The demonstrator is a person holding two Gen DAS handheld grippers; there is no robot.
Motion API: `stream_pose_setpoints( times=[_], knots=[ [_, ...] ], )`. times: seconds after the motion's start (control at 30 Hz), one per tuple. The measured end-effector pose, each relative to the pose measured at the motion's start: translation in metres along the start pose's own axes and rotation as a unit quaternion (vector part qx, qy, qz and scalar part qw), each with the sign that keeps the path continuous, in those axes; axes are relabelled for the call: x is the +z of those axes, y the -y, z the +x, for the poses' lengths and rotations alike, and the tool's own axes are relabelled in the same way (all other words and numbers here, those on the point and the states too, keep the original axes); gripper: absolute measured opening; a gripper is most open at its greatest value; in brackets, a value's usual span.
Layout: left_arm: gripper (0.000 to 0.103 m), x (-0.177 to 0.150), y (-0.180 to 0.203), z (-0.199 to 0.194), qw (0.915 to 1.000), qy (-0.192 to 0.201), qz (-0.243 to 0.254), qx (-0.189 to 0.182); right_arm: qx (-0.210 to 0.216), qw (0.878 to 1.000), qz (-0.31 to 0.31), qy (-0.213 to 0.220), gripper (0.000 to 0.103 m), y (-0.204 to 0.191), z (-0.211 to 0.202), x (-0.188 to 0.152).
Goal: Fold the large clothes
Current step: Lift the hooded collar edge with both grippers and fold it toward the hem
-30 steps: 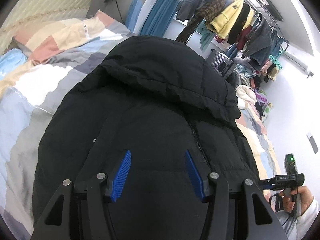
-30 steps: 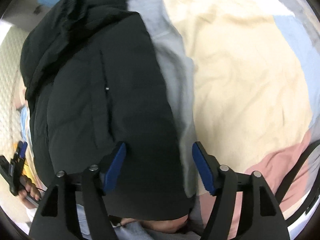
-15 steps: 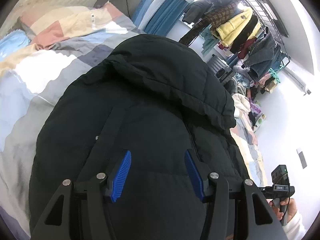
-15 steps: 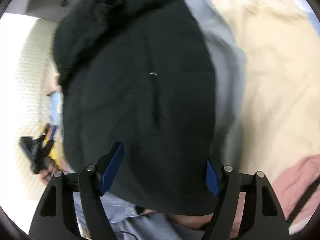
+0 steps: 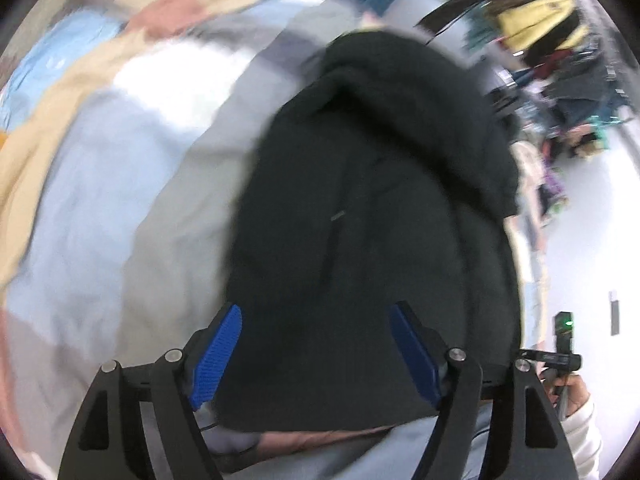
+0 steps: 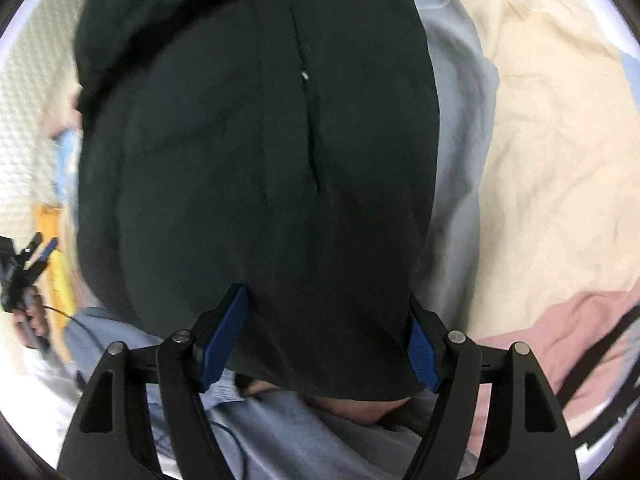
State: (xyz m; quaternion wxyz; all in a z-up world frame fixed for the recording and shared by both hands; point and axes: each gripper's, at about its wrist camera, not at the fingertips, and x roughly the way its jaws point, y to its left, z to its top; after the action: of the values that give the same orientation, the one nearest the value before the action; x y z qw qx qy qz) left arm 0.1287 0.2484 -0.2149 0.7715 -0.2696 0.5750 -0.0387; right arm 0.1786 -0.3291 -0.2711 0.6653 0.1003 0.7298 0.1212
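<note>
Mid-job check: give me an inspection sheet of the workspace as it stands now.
Surface: bed with patchwork duvet, rumpled.
Job's things: black puffer jacket lying on the duvet, hood away from the person.
Clutter: nothing seen on the bed.
Grippers: left gripper jaws just opened wider, nothing gripped; right gripper open over the jacket's hem.
Cables: thin wire near the person's hand.
Surroundings: rack of hanging clothes, blurred.

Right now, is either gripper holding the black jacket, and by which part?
Nothing is held. The left gripper, whose jaws have just been opening, and the right gripper both stand open above the black jacket's near hem, pads clear of the cloth.
</note>
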Motion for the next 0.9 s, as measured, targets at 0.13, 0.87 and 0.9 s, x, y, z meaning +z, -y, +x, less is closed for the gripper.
stream_pose_setpoints(
  times=[0.13,0.87,0.9],
  knots=[
    [0.076,-0.001,-0.024,0.028,0.9980,-0.050,-0.036,0.012,-0.028,0.999,0.015,-0.024,0.075,0.002,0.011,0.003],
    [0.075,-0.018,-0.009,0.086,0.9877,-0.147,-0.049,-0.021,-0.026,0.999,-0.033,-0.028,0.068,-0.009,0.020,0.008],
    [0.062,-0.020,0.002,0.088,0.9882,-0.148,-0.028,-0.028,-0.024,0.998,-0.045,-0.021,0.057,-0.016,0.019,0.007]
  ],
)
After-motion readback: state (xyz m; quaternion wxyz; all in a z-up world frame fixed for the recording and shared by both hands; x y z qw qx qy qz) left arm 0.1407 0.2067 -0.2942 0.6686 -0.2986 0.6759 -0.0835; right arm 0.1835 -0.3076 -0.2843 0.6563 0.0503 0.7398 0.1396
